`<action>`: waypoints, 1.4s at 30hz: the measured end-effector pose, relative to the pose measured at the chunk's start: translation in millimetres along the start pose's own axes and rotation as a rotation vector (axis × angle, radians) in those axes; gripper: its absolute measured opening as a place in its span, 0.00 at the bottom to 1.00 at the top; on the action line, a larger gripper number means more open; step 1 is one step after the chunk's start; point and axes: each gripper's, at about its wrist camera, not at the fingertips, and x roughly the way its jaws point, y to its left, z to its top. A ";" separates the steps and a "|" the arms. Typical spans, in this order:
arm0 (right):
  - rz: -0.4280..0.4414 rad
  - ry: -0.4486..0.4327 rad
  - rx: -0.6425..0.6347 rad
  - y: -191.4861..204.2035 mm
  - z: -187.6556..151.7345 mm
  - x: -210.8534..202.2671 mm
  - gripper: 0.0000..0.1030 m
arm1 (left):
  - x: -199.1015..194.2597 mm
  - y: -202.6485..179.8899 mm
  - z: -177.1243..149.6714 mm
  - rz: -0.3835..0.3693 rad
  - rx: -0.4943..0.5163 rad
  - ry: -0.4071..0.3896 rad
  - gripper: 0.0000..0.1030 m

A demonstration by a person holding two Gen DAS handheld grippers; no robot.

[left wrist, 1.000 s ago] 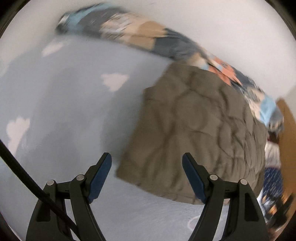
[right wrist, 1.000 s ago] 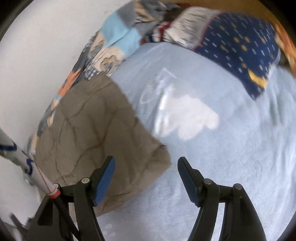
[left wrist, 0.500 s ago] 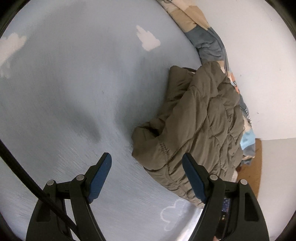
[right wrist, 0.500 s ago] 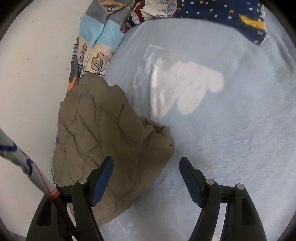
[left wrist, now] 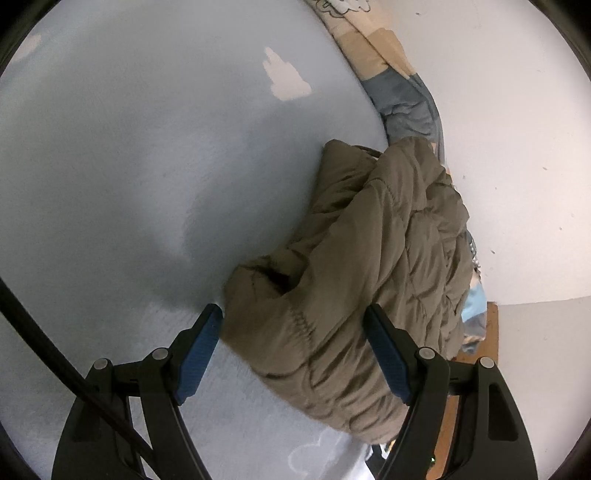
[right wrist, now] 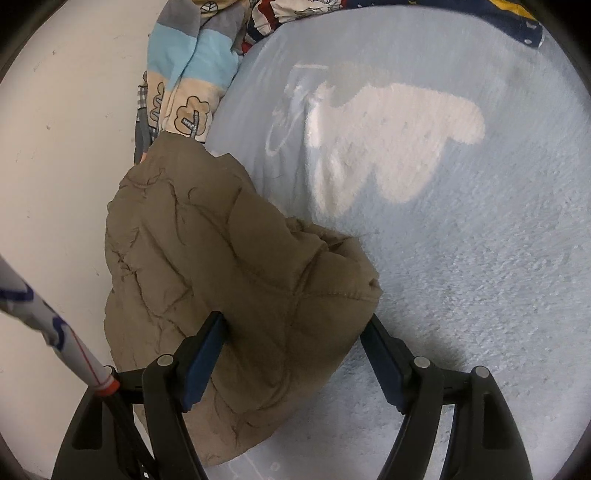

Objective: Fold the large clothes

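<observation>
An olive-brown quilted jacket [left wrist: 369,258] lies bunched on a light blue fleece bed cover [left wrist: 147,147], against the white wall. My left gripper [left wrist: 293,332] is open, its jaws straddling the jacket's near corner. The jacket also shows in the right wrist view [right wrist: 221,266]. My right gripper [right wrist: 295,339] is open, its jaws on either side of another folded corner of the jacket. Neither gripper is closed on the cloth.
A patchwork cartoon-print quilt [right wrist: 188,74] runs along the wall [right wrist: 55,129] behind the jacket and shows in the left wrist view [left wrist: 399,74]. White cloud shapes [right wrist: 388,136] mark the bed cover. A dark blue patterned cloth [right wrist: 517,18] lies at the far edge.
Both grippers have moved in toward the jacket; its corners now sit between the open jaws. The jacket has gone from lying flat to bunched up.
</observation>
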 end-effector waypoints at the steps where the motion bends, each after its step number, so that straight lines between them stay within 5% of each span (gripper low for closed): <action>1: 0.005 0.000 0.002 -0.9 0.4 0.9 0.78 | 3.2 -0.3 -0.3 -0.009 -0.003 -0.005 0.75; 8: 0.074 0.021 0.031 -9.5 4.8 11.5 0.75 | 15.4 -7.3 3.0 -0.006 0.047 -0.053 0.76; 12: 0.061 0.008 0.000 -1.3 6.4 9.8 0.47 | 9.4 -21.9 1.8 0.030 0.142 -0.082 0.58; 15: 0.001 -0.016 -0.088 20.8 5.4 3.1 0.37 | 3.5 -39.6 -3.9 0.108 0.249 -0.115 0.50; 24: -0.262 -0.130 -0.492 94.8 -25.0 -12.8 0.34 | -5.3 -84.1 -29.2 0.346 0.575 -0.229 0.44; 35: -0.320 -0.173 -0.660 124.8 -48.5 -31.2 0.33 | -32.3 -100.0 -40.7 0.342 0.617 -0.264 0.41; 42: -0.286 -0.187 -0.706 138.2 -67.0 -62.6 0.32 | -70.1 -107.0 -49.9 0.301 0.632 -0.295 0.41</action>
